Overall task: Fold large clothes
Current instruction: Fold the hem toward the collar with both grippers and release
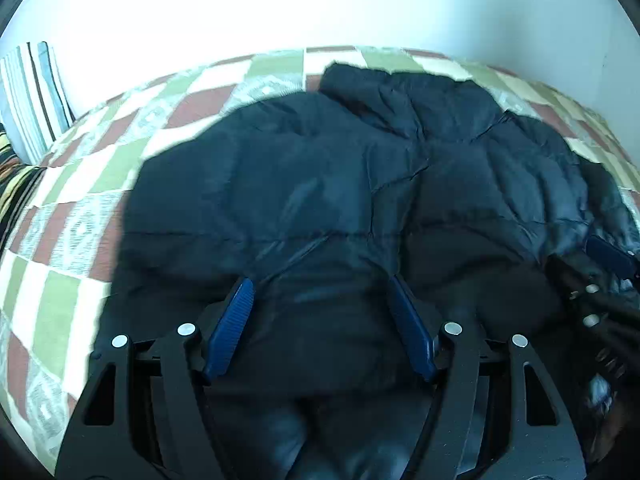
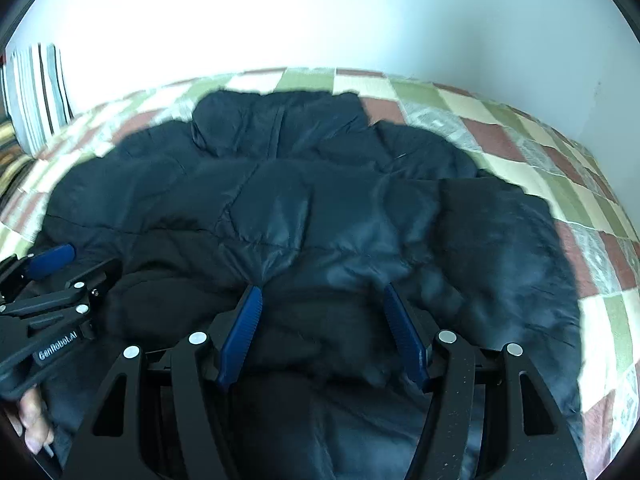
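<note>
Dark puffer jacket [image 1: 352,184] spread over checked bedspread [image 1: 60,296], filling centre and lower part of both wrist views, hood end toward upper centre of frame, quilted panels creased and rumpled.

Left gripper [image 1: 320,296] low in centre of left wrist view, aimed down at jacket; blue pads [image 1: 234,320] standing well apart, jaws wide, dark fabric bulging between them without being pinched. Same gripper [image 2: 60,268] at left edge of right wrist view, lying over jacket's near edge, one blue pad showing, white lettering along black body. Person's hand [image 2: 34,428] at lower left corner of that view, fingers curled beneath gripper body.

Right gripper [image 2: 322,294] low in centre of right wrist view, jaws apart, blue pads [image 2: 244,328] either side of a fold of fabric, left pad tip meeting a gathered seam; firm clamping not clear. Right gripper [image 1: 608,260] also at right edge of left wrist view, partly blurred against jacket.

Striped pillow [image 1: 34,96] at upper left of frame, leaning against white wall [image 1: 320,4] behind bed. Checked bedspread bare along left edge and upper right.
</note>
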Demonstrator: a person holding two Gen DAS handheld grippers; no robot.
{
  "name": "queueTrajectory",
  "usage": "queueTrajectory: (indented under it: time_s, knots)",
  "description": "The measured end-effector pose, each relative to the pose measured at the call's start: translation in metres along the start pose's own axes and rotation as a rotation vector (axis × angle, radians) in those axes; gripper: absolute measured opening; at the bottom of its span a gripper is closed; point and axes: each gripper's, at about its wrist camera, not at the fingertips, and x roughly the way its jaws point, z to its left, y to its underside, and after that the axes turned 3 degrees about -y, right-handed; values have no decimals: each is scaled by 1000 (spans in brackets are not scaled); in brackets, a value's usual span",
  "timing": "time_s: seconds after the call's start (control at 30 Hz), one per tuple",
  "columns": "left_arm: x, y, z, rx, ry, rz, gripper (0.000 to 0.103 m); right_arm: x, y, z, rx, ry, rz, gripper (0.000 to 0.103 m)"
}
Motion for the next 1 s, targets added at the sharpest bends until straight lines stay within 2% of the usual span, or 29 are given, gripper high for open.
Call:
queueTrajectory:
  time_s: [0.1,0.17,0.27,0.4,0.53,0.73,1.0]
  knots:
    - [-33,16,19,-19,-3,-42,70,-41,19,-19,12,3,-31,66]
    - [-54,32,34,-24,-18,-55,73,-67,36,-36,27,10,-40,72]
    - [-90,70,66,-57,-28,-63,74,-104,69,-69,60,44,-36,72]
    - [-128,128,109,-123,-58,-34,75,-147,121,-112,126,105,-11,72]
    - [-150,175,135,-170,-68,14,75,-177,167,-149,213,133,28,72]
    - [-170,222,153,-221,-67,46,76,-202,215,-175,289,131,49,73]
    - [-179,249,156,-251,-33,61,81,-207,249,-169,312,63,76,73]
